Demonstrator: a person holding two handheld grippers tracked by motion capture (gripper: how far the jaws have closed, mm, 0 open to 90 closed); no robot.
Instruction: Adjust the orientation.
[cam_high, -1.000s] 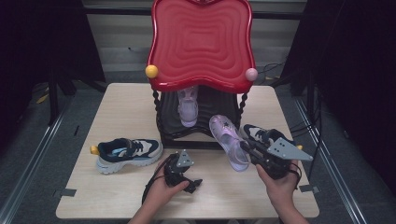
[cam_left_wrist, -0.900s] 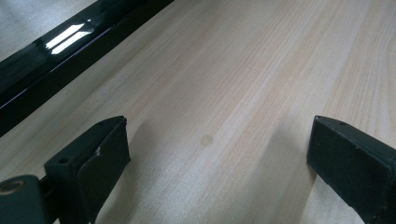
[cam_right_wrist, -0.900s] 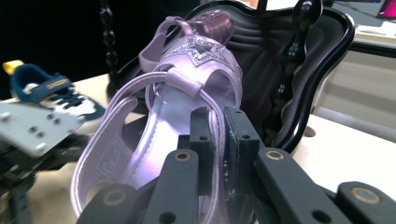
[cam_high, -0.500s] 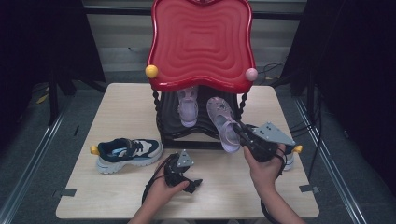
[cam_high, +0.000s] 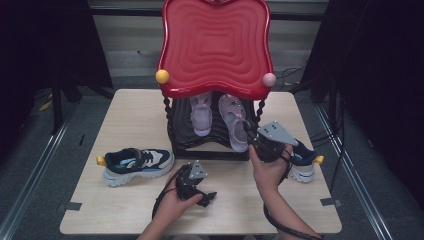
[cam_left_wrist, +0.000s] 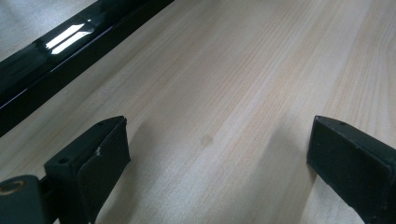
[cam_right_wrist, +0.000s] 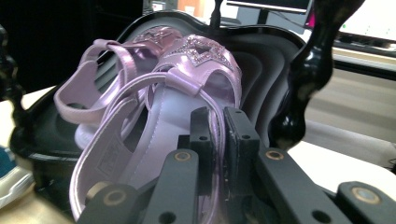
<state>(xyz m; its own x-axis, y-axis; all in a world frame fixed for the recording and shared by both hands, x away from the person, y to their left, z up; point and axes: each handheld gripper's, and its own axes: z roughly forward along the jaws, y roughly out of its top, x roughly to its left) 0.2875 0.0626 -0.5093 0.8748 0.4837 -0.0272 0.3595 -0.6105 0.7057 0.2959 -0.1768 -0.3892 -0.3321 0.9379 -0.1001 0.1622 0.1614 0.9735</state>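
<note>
Risk: sandal slips or snags going onto lower shelf

R gripper (cam_right_wrist: 215, 140) pinched tight on thin heel strap of lilac sandal (cam_right_wrist: 154, 116), toe over black lower shelf (cam_high: 210, 137) beside its mate (cam_high: 201, 112), under the red top (cam_high: 215, 45). Strap grip is floppy: shoe could swing, clip the twisted post (cam_high: 258, 112), shove the mate, or drop off the shelf edge. L gripper (cam_left_wrist: 210, 154) wide open, holding nothing, low over bench (cam_high: 135, 112).

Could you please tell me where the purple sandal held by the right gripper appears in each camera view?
High view: held sandal, right of centre on the black shelf, beside its twin.
Right gripper view: centre, strap pinched by right gripper.
Left gripper view: bare table.
Shared landmark: black shelf.
</note>
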